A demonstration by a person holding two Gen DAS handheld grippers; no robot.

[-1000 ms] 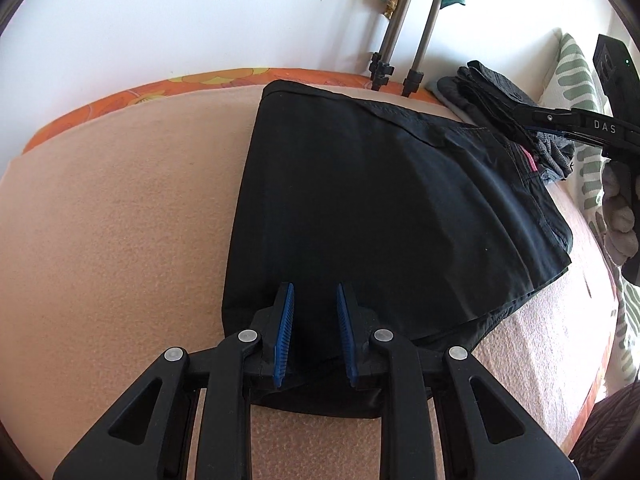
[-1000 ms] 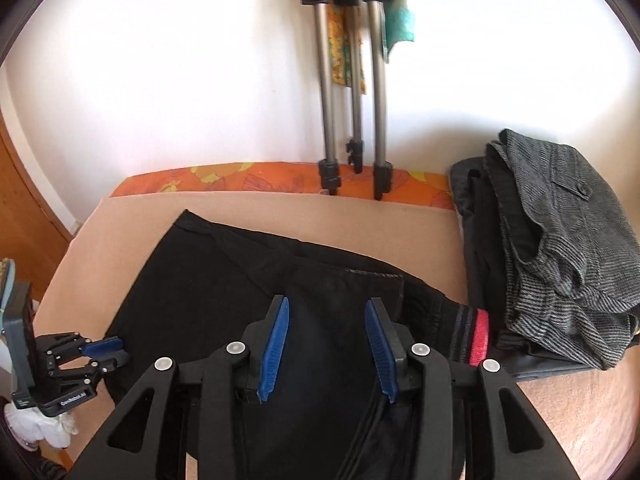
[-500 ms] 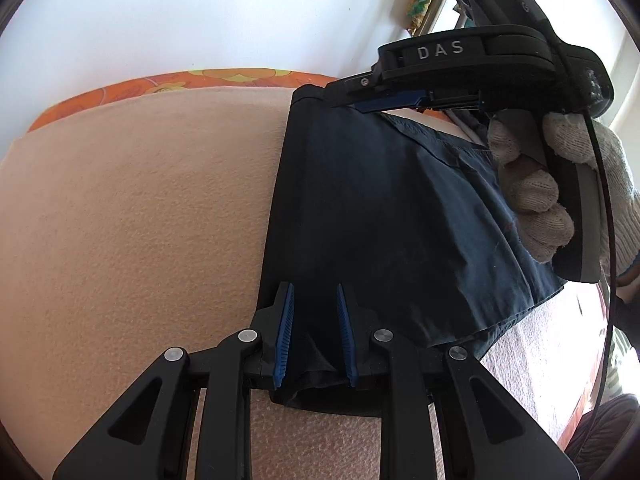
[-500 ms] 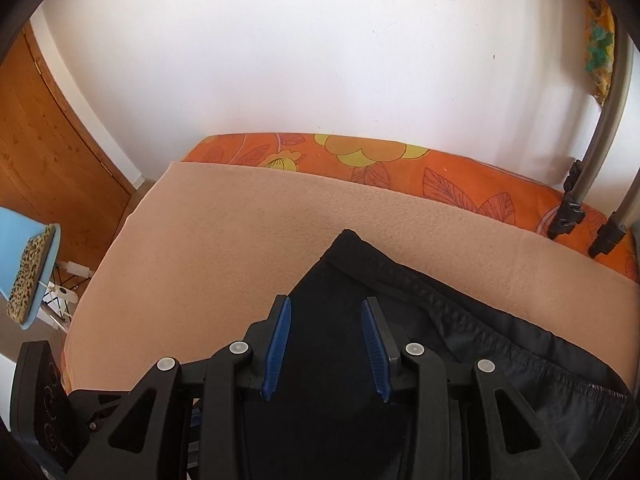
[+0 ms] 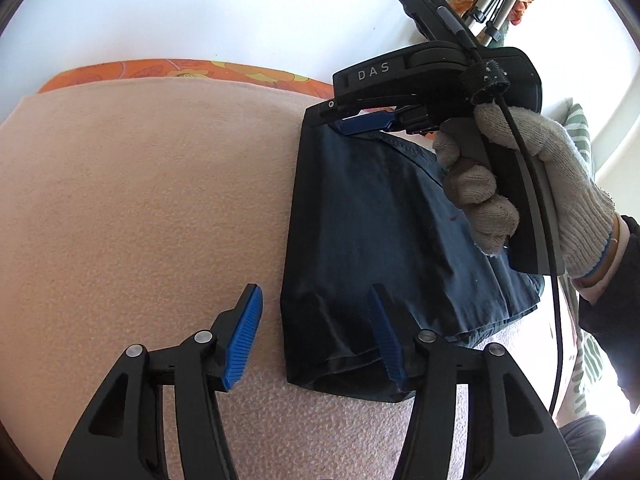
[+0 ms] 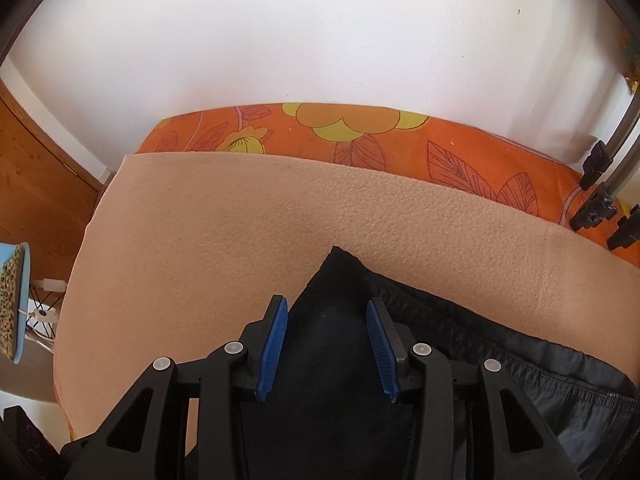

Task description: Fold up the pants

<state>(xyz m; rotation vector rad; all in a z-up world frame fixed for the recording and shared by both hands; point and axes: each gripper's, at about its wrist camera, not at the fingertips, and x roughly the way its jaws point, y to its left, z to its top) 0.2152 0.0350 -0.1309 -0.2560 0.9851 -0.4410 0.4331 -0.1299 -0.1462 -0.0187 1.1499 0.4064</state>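
My left gripper [image 5: 316, 334] gapes, gripping nothing, so the folded pants [image 5: 372, 248] might spring apart if nudged.

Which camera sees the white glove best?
The left wrist view. The white glove shows there whole, wrapped around the right gripper's handle above the black pants. The right wrist view shows no glove.

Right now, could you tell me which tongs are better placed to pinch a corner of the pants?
Right tongs: they straddle the far corner of the pants; left tongs gape over the near edge.
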